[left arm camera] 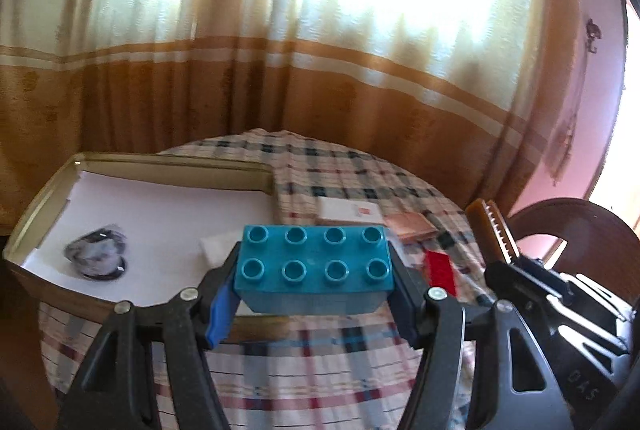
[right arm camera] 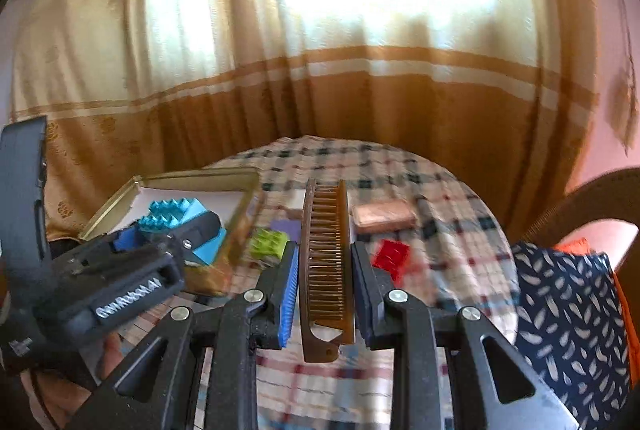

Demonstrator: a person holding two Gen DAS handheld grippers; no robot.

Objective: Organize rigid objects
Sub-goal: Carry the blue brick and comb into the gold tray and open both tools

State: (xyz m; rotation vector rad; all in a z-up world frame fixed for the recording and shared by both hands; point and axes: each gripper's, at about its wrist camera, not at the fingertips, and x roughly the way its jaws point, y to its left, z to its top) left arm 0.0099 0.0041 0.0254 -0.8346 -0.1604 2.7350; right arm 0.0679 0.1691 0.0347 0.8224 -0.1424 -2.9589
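A round table under a plaid tablecloth (left arm camera: pixel 360 174) stands before tan-banded curtains (left arm camera: pixel 280 50). At its left side lies a shallow gold-rimmed tin tray (left arm camera: pixel 168 163) lined with white paper, with a small dark wrapped object (left arm camera: pixel 98 256) lying on the paper; what it is cannot be told.

The only readable writing is white lettering on the left gripper's body in the right wrist view, too blurred to spell out, and a white card (left arm camera: pixel 348 211) on the cloth with a small red mark that cannot be read.

The left gripper (left arm camera: pixel 316 270) is clamped on a teal eight-stud building brick (left arm camera: pixel 314 264), pads pressing its short ends, studs up, held above the table at the tray's near right corner. The right gripper (right arm camera: pixel 325 270) is clamped on a brown folding comb (right arm camera: pixel 326 254), which stands on edge between the pads, its length running away from the camera and its teeth showing between its two sides.

On the cloth beyond lie a pinkish-brown flat case (right arm camera: pixel 384 216), a red brick (right arm camera: pixel 392 254) just right of the comb, and a lime-green brick (right arm camera: pixel 268 244) just left of it, beside the tray
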